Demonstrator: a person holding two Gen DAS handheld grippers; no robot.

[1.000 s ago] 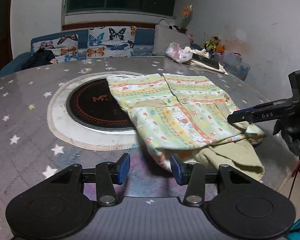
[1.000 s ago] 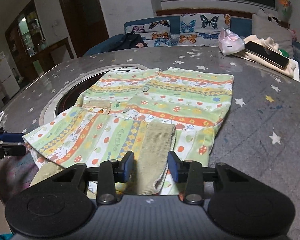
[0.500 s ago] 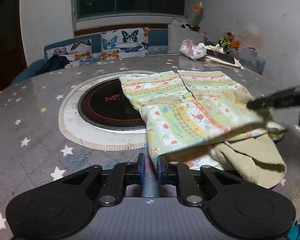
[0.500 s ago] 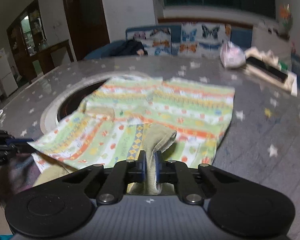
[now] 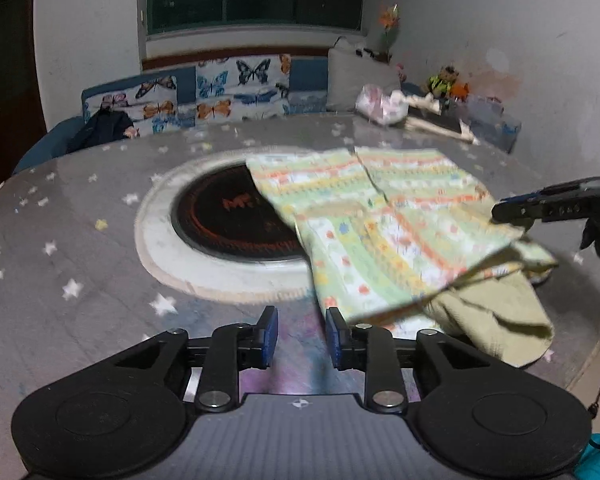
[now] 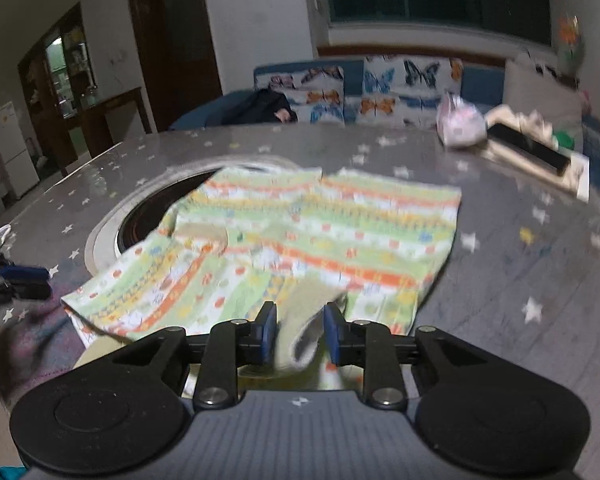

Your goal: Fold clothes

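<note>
Both tools just reopened: left tool (image 5: 302, 338) released, empty; right tool (image 6: 300, 332) straddles cuff (image 6: 300, 344), unclamped

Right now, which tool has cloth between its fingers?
The right gripper: olive cuff between its fingers; the left gripper frames only table. Both just opened.

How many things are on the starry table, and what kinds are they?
Clothes: 1, a patterned garment
Plastic bags: 1, pink and white bag
Phones: 1, dark phone
Cream cloth bundles under the phone: 1
Round cooktops set in the table: 1
Total: 5
</note>
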